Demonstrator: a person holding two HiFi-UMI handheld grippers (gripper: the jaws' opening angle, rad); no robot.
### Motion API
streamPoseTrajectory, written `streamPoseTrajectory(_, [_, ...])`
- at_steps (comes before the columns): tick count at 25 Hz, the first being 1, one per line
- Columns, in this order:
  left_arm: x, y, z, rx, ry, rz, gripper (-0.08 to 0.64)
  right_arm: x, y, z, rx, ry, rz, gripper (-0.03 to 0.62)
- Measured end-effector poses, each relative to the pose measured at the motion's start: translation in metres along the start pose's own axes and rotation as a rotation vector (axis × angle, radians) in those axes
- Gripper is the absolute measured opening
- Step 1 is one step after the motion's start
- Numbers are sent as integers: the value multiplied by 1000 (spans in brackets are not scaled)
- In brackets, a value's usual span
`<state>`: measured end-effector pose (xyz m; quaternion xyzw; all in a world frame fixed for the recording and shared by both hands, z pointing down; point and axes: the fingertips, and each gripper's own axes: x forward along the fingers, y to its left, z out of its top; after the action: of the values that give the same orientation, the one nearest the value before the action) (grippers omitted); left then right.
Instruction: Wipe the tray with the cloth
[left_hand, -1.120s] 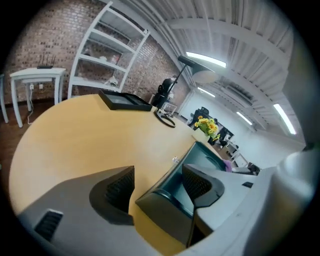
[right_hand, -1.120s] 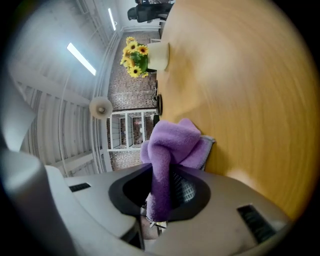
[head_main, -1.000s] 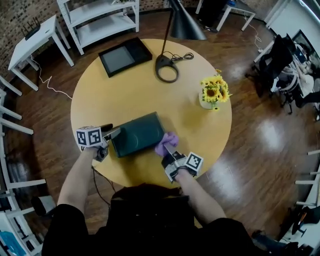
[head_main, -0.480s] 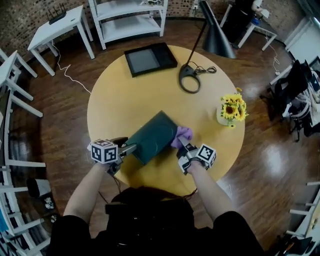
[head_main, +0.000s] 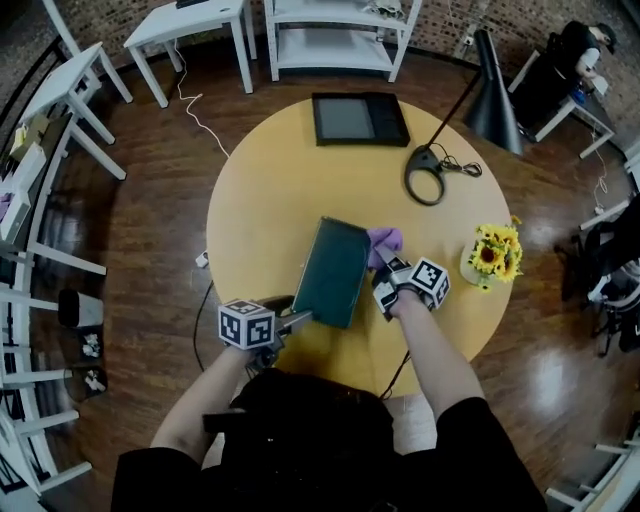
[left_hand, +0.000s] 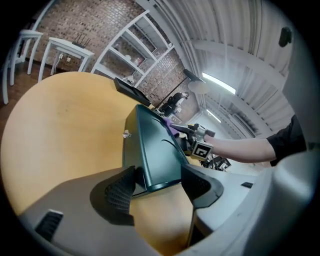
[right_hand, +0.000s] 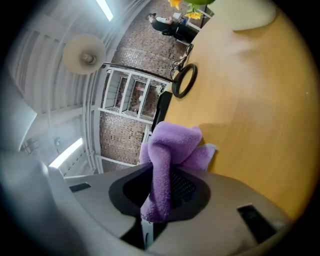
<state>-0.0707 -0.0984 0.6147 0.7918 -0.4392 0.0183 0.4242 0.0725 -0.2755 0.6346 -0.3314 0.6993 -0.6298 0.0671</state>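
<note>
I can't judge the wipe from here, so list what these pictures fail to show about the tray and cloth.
- Whether the cloth touches the tray: in the head view, the right tool covers the contact; in the right gripper view, the bunched cloth hides what lies behind it.
- Dirt on the tray: head view, too small to tell.
- Flower vase: right gripper view, cut off by the top edge.

The dark green rectangular tray (head_main: 332, 270) lies at frame centre, long sides near vertical, its lower end gripped by the left gripper (head_main: 300, 318). The bunched purple cloth (head_main: 385, 240), pinched in the right gripper (head_main: 382, 272), touches its upper right edge.
</note>
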Motion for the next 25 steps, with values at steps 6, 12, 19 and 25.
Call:
streamPoseTrajectory(6, [6, -21, -20, -37, -53, 35, 276, 6, -3, 3, 12, 41, 11, 75])
streamPoseTrajectory(12, [3, -19, -23, -30, -35, 37, 281, -12, -9, -26, 29, 88, 8, 75])
streamPoseTrajectory(19, [4, -18, -22, -19, -20, 15, 281, -53, -21, -71, 85, 108, 45, 75])
streamPoseTrajectory(25, [4, -17, -22, -28, -22, -12, 281, -84, -15, -101, 188, 80, 98, 75])
